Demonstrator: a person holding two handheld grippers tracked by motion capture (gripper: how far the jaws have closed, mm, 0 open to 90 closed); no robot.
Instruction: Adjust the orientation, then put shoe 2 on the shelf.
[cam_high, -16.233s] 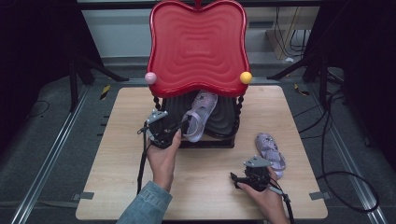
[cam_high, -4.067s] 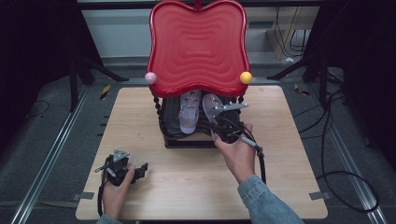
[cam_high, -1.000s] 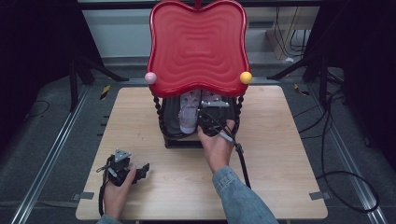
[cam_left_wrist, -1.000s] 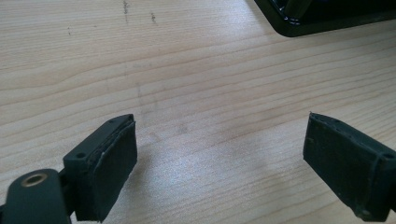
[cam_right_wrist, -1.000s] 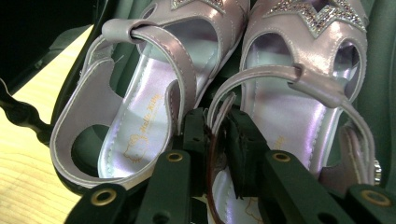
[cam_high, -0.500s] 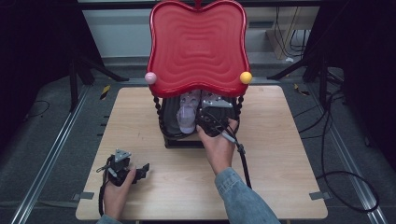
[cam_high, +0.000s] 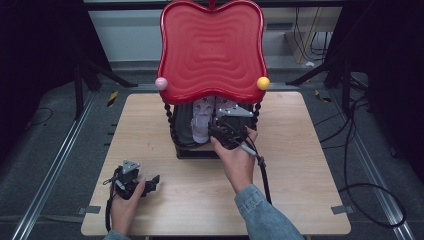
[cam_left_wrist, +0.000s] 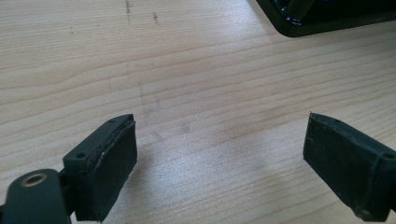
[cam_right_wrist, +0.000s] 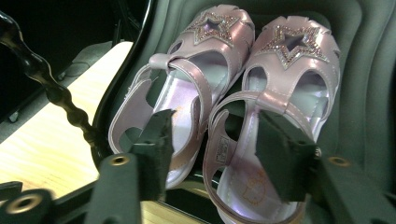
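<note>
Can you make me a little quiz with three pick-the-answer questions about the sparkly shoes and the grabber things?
1. Where are the two sandals?
A. On the bare table
B. Side by side on the dark shelf under the red top
C. On the floor

2. What colour are the sandals?
A. Green
B. Yellow
C. Pale pink-purple with glittery stars

3. How is the left gripper?
A. Open, with nothing between its jaws
B. Shut on a sandal
C. Shut on a ball

Answers:
1. B: the right gripper view shows both sandals next to each other on the dark shelf, and the high view puts that shelf below the red top.
2. C: both are shiny pale pink-purple with a star on the toe.
3. A: its jaws stand wide apart over the bare wooden table.
</note>
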